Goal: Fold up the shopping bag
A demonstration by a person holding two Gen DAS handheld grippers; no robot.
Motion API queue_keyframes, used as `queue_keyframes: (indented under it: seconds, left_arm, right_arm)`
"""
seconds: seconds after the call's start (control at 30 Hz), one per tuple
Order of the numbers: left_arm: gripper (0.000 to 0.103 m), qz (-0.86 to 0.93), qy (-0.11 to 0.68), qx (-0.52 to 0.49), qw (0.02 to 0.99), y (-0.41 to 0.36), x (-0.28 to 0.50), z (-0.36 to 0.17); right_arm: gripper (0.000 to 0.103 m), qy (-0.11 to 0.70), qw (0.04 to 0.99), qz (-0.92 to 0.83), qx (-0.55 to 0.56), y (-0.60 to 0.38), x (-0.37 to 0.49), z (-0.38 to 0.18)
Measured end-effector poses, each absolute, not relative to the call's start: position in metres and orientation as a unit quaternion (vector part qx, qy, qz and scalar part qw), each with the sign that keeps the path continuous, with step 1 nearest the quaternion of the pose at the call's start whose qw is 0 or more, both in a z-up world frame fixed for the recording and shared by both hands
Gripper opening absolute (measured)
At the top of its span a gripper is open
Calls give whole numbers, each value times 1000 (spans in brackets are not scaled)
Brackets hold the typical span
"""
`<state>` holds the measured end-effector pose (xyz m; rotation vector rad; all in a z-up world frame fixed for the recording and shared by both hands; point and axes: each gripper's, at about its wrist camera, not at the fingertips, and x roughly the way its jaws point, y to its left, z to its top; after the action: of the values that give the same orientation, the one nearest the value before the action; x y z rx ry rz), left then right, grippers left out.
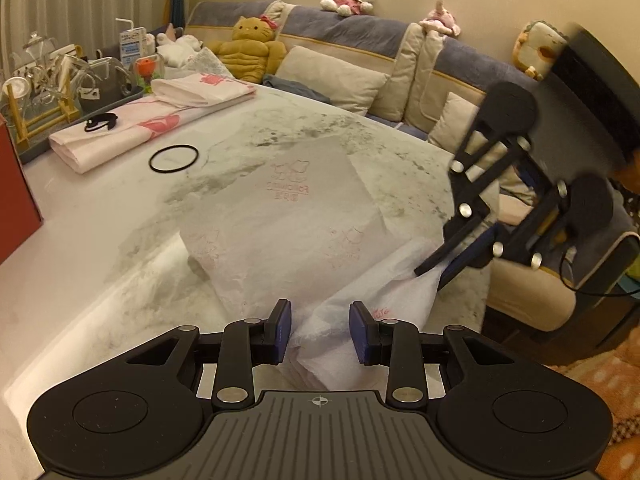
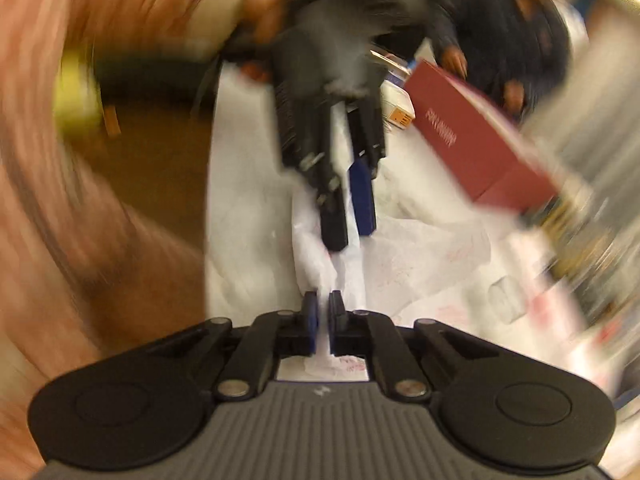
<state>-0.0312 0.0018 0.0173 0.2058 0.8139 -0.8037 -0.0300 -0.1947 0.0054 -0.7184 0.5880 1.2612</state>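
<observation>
Left tool (image 1: 320, 332) part open, bunched end of white shopping bag (image 1: 280, 216) between pads; contact with pads not confirmed. Right tool (image 2: 323, 312) nearly closed, pinching thin twisted strip of bag at its far end. Bag lies crumpled on marbled surface (image 1: 120, 208), partly folded, strip stretched between both tools. Black ring (image 1: 174, 159) on surface, well apart from bag. Right view blurred.
</observation>
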Motion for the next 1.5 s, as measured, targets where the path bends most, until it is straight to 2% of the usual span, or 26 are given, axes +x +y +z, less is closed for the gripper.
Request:
queue_keyframes:
  seconds: [0.1, 0.23, 0.4, 0.5, 0.63, 0.8, 1.03, 1.3, 1.5]
  left_arm:
    - [33, -385, 386, 108, 832, 0, -37, 19]
    - [33, -383, 387, 91, 834, 9, -35, 19]
    - [33, -385, 379, 66, 839, 21, -32, 18]
    - [33, -389, 347, 66, 851, 29, -38, 28]
    - [33, -434, 310, 92, 841, 24, -55, 41]
    - [33, -383, 341, 152, 845, 5, -49, 35]
    - [33, -363, 384, 77, 846, 15, -25, 20]
    - [33, -381, 368, 37, 848, 23, -25, 25]
    - [33, -359, 389, 59, 847, 11, -17, 15]
  right_arm:
    - [5, 371, 685, 601, -180, -204, 13, 11]
    - [6, 507, 660, 555, 6, -218, 74, -24]
    - [5, 576, 612, 523, 143, -233, 97, -54]
    - [4, 596, 590, 508, 196, -242, 101, -68]
    - [2, 612, 572, 496, 230, -245, 101, -76]
    - [2, 614, 569, 496, 230, -241, 102, -76]
    - [1, 604, 580, 497, 228, -241, 99, -75]
    - [0, 597, 583, 504, 223, -239, 96, -73]
    - [1, 593, 586, 506, 221, -240, 92, -70]
